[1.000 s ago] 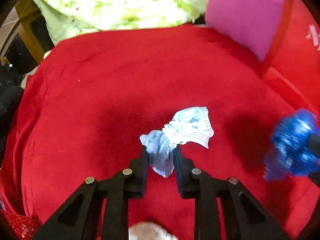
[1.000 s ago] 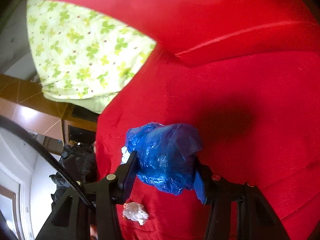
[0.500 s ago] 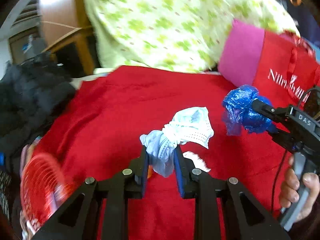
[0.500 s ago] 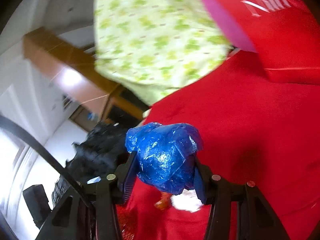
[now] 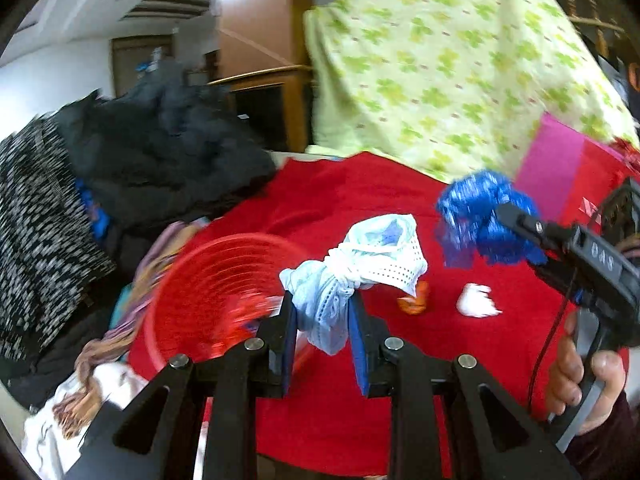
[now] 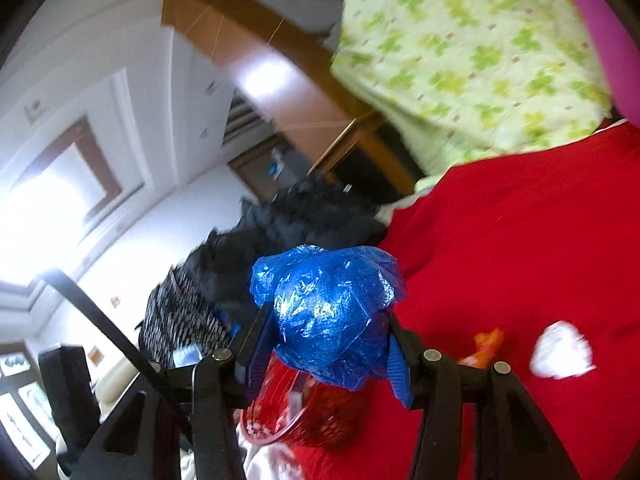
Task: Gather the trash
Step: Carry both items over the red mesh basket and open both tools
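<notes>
My left gripper (image 5: 322, 316) is shut on a knotted pale blue face mask (image 5: 360, 264), held above the red blanket (image 5: 340, 200). My right gripper (image 6: 324, 344) is shut on a crumpled blue plastic bag (image 6: 326, 312); the bag also shows at the right of the left wrist view (image 5: 480, 220). A red mesh basket (image 5: 212, 276) stands at the blanket's left edge, just left of the mask; it shows below the bag in the right wrist view (image 6: 296, 420). A white crumpled paper (image 5: 476, 300) and an orange wrapper (image 5: 416, 300) lie on the blanket.
A pile of dark clothes (image 5: 160, 152) lies left of the basket. A green floral pillow (image 5: 440, 72) and a pink cushion (image 5: 556, 164) stand at the back. Light cloths (image 5: 92, 392) lie at the lower left. A wooden frame (image 5: 260, 80) is behind.
Both grippers have swung left with their loads still held. The red basket and clothes pile have come into view, and the basket is now close to the left gripper.
</notes>
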A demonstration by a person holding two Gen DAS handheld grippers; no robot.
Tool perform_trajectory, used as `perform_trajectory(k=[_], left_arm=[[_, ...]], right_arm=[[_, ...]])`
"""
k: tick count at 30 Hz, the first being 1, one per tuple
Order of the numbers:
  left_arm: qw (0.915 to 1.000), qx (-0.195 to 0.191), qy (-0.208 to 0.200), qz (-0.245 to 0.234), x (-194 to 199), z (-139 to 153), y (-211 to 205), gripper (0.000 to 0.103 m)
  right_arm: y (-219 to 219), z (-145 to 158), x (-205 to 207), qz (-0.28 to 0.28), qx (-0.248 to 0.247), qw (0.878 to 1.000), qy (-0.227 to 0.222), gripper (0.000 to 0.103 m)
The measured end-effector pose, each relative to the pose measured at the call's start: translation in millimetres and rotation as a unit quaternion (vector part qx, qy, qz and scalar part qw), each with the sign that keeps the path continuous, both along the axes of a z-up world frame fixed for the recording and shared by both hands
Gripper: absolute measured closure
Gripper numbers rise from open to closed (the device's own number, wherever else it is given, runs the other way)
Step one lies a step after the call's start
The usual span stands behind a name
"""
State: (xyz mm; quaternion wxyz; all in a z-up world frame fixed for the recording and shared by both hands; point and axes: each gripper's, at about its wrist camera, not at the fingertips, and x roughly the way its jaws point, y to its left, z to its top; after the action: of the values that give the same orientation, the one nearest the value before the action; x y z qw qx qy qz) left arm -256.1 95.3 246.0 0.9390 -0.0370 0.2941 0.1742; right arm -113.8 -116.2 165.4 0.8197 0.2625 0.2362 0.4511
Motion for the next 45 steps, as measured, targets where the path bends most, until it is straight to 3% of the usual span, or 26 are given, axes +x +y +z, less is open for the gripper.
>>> perform_trajectory(k=[3,8,20,27,45], left_arm=[[0.9995,-0.007,0.010,0.028,-10.4,-7.3,17.6,0.077],[0.9996,-0.008,0.018,0.020,-15.2,-19.1,15.6,0.077],[0.9990,0.044,0.010,0.001,-6.4,-16.8,-28.8,0.076],[0.9966,0.080,-0.002,0.020,-6.7,-13.1,-32.4,0.074],[0.9903,0.092,0.007,0.104,-16.6,-24.9,33.4,0.074]], right_arm=[[29.8,-9.4,-7.8,0.024,-0.018,1.000,0.004,0.050],[48.7,-24.9,-1.4,0.034,-0.033,0.999,0.016,0.050],[-16.7,-11.7,-2.3,-0.016,-0.010,1.000,0.007,0.050],[-25.7,-8.5,-1.0,-0.021,0.003,1.000,0.007,0.050],[52.6,-28.9,-7.5,0.040,-0.034,0.999,0.010,0.050]])
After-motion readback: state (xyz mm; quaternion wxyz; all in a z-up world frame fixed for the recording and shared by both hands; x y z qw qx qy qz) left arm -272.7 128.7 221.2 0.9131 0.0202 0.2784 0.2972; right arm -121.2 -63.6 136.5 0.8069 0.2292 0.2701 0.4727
